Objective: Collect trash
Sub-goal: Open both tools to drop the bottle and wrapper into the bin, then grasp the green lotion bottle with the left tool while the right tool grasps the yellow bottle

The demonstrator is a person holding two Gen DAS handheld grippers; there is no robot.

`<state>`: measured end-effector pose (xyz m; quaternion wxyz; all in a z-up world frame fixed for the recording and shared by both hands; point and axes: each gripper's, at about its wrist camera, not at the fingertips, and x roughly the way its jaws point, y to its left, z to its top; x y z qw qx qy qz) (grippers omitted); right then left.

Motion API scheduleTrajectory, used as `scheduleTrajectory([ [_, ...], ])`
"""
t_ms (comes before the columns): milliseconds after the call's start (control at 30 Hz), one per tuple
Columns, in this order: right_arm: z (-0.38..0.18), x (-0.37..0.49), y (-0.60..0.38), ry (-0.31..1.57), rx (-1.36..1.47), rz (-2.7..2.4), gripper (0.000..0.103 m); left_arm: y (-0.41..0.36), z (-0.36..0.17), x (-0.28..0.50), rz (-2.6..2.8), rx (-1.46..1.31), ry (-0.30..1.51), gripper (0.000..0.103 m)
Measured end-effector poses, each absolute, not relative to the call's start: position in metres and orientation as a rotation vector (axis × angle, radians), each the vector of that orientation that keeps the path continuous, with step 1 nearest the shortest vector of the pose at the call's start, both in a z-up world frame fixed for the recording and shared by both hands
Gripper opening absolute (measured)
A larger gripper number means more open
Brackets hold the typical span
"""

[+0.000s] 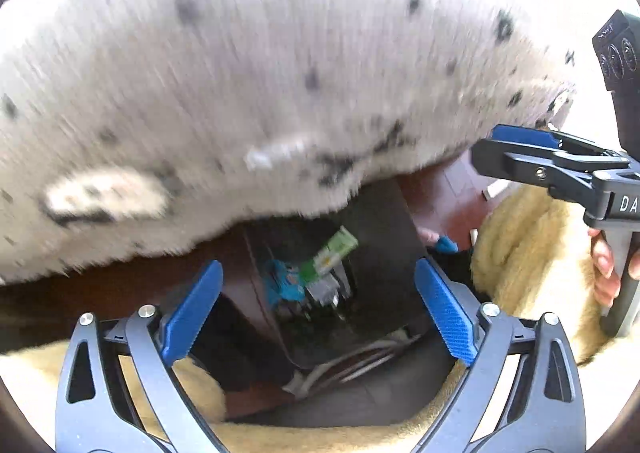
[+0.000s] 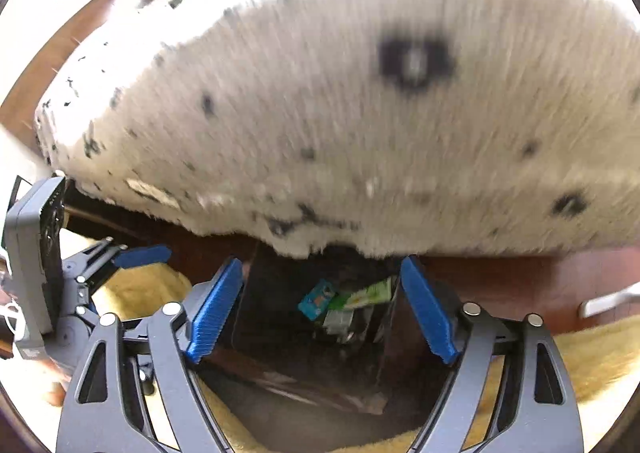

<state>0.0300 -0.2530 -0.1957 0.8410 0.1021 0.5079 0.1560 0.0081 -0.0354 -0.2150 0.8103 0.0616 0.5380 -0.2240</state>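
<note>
Left hand-held gripper point(image 1: 320, 313) spread wide, blue pads point(image 1: 446, 313) well apart, holding nothing. Right hand-held gripper point(image 2: 320, 309) likewise wide open and empty. In the left wrist view, seen off to the right as a black body with one blue pad forward point(image 1: 548, 165); jaw gap hard to judge from that side.

Nearest, under both sets of fingers: yellow fleecy fabric point(image 1: 516, 253) along the lower edges, bunched up on the right of the left hand-held gripper.

Straight ahead, between the pads — a dark open bin point(image 1: 384, 253), looked into from above, walls dark and smooth. Inside, at the bottom: a green-and-white wrapper point(image 1: 332, 253) lying tilted, a blue packet point(image 1: 282, 281) just to its left and touching or overlapping it, and something grey point(image 1: 326, 289) below the green one, too blurred to identify. Same cluster in the right wrist view: bin point(image 2: 272, 309), green wrapper point(image 2: 370, 293), blue packet point(image 2: 316, 303), grey piece point(image 2: 338, 319) — all resting low in the container, clear of both hand-held grippers.

White cables point(image 1: 352, 369) on the floor just this side of the bin, in the left view.

Beyond the bin, reddish-brown floor point(image 2: 500, 281).

Farthest and filling the upper half of both views: a shaggy white rug with black specks point(image 1: 260, 73), heavily motion-blurred, its edge overhanging the far side of the bin.
</note>
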Motion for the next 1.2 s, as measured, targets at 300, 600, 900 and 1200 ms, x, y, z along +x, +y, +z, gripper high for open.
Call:
scheduleTrajectory([
  [300,-0.095,0.055,-0.292,0.822,0.167,0.210,0.099,-0.001,-0.122,0.043,-0.369,0.132,0.921,0.095],
  [600,-0.060,0.150,-0.286,0.775,0.058,0.161,0.099,0.019,-0.059,0.117,-0.279,0.181,0.799,0.095],
  [900,-0.084,0.236,-0.246,0.802,-0.027,0.111,0.099,0.048,-0.054,0.236,-0.084,0.168,0.805,0.095],
  [1200,-0.105,0.297,-0.226,0.866,0.008,0.078,0.099,0.067,-0.076,0.314,-0.038,0.089,0.853,0.095],
])
